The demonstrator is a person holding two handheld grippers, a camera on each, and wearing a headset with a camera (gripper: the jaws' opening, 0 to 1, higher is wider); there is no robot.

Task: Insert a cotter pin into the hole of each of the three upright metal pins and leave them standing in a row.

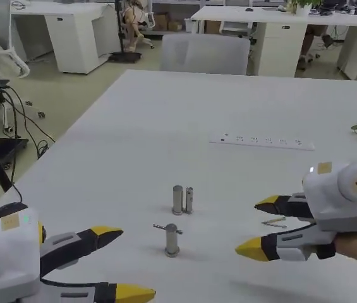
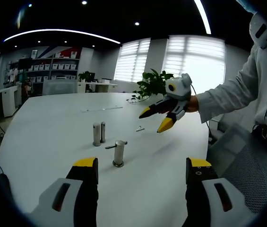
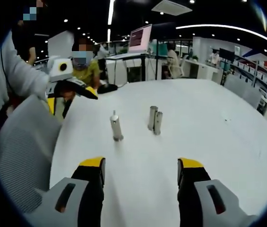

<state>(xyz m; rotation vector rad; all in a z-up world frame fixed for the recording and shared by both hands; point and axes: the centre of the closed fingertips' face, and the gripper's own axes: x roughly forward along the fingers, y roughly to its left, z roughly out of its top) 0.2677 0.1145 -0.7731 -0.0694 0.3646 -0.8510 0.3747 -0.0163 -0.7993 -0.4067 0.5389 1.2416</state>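
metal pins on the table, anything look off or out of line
All three stand upright, but not in a row: two pins stand close together, the third pin stands apart, nearer the person, with a cotter pin sticking out sideways.

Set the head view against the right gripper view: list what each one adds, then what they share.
Head view adds: a white power strip and loose cotter pins on the white table. Right gripper view adds: a pink-lit monitor. Shared: two bare steel pins standing together, and a third steel pin apart with a cotter pin through it.
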